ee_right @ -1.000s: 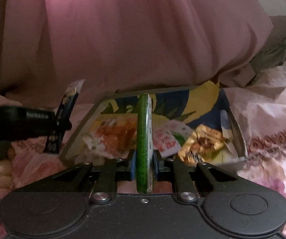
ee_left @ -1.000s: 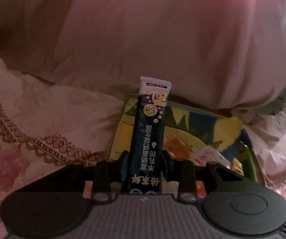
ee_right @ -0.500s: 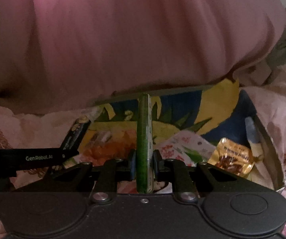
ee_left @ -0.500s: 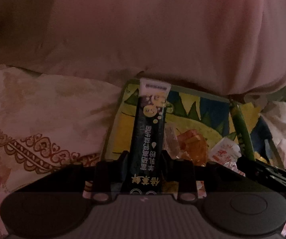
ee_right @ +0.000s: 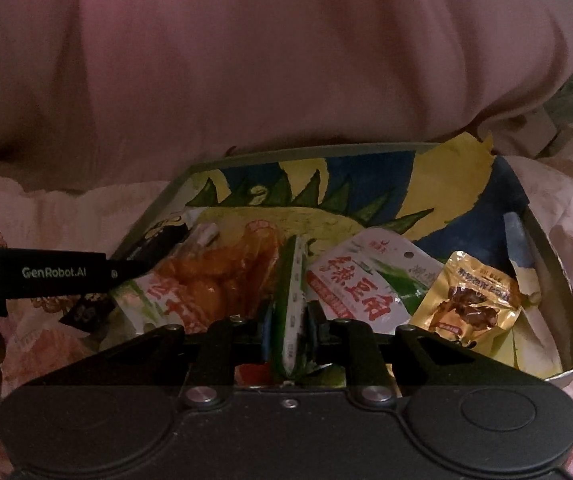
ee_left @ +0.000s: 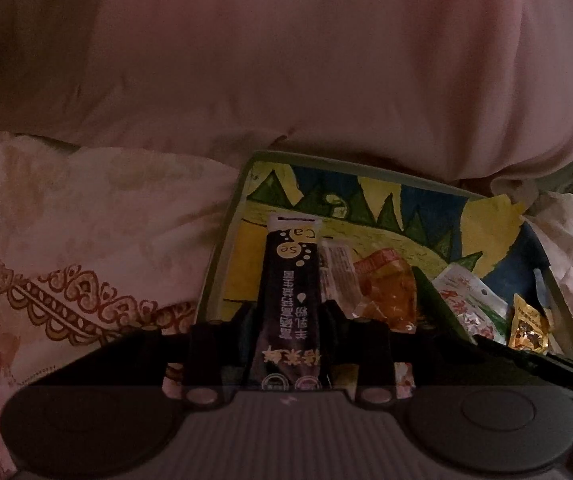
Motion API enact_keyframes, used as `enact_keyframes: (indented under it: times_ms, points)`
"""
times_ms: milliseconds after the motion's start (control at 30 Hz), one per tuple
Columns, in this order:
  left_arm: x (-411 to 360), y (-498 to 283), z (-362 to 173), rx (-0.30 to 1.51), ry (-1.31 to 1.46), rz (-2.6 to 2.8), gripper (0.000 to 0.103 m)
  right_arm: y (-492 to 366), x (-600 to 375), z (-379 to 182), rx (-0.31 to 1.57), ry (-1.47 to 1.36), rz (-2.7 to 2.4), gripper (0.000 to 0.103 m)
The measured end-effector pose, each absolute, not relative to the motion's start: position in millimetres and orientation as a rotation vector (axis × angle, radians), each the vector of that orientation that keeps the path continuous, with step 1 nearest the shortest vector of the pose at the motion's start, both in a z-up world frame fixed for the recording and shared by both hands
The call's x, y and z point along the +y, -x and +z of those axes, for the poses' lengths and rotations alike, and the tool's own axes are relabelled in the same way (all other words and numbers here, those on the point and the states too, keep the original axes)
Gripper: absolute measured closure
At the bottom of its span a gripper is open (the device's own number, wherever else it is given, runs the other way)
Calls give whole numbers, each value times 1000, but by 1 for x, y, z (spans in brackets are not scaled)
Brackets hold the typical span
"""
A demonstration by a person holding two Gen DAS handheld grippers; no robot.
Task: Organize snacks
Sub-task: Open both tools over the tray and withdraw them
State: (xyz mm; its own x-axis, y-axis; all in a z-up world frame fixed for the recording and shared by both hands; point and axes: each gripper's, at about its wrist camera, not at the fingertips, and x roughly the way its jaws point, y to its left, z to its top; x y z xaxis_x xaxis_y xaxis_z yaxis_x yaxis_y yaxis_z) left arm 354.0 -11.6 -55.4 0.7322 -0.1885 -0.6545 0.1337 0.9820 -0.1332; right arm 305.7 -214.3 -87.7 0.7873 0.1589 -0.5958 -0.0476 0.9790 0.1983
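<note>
Snacks mostly boxed already. Nearest: left gripper (ee_left: 292, 312) clamps a dark stick sachet (ee_left: 291, 292), jaws just eased a touch wider, sachet between them, over the box's left end. Right gripper (ee_right: 288, 314) pinches a thin green packet (ee_right: 289, 296) edge-on above the pile. Beyond: orange pouch (ee_right: 222, 280), white-red pouch (ee_right: 360, 284), gold pouch (ee_right: 474, 296) lying in the painted box (ee_right: 562, 292). Behind it, pink pillow (ee_right: 286, 60). Left to do: drop both held items.

R gripper (ee_right: 288, 320) pinching green packet (ee_right: 290, 296), prob over tray (ee_right: 558, 280).
</note>
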Motion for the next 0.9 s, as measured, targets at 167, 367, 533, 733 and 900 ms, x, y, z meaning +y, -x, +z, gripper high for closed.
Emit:
enact_keyframes:
  times_ms: [167,367,533,733,900]
  points:
    - [-15,-349,-54,718,58,-173,60,-301,-215,-79,631,-174,117,72]
    - [-13,-342,-46,692,63,-157,39,-286,-217,-63,592,-175,107,57]
    - [-7,-326,-33,652,83,-141,18,-266,-222,-43,534,-198,93,33]
    - [5,-289,-10,563,70,-121,0,-234,-227,-16,439,-216,93,9]
    - [19,-256,15,479,35,-88,0,-201,-226,2,339,-208,99,1]
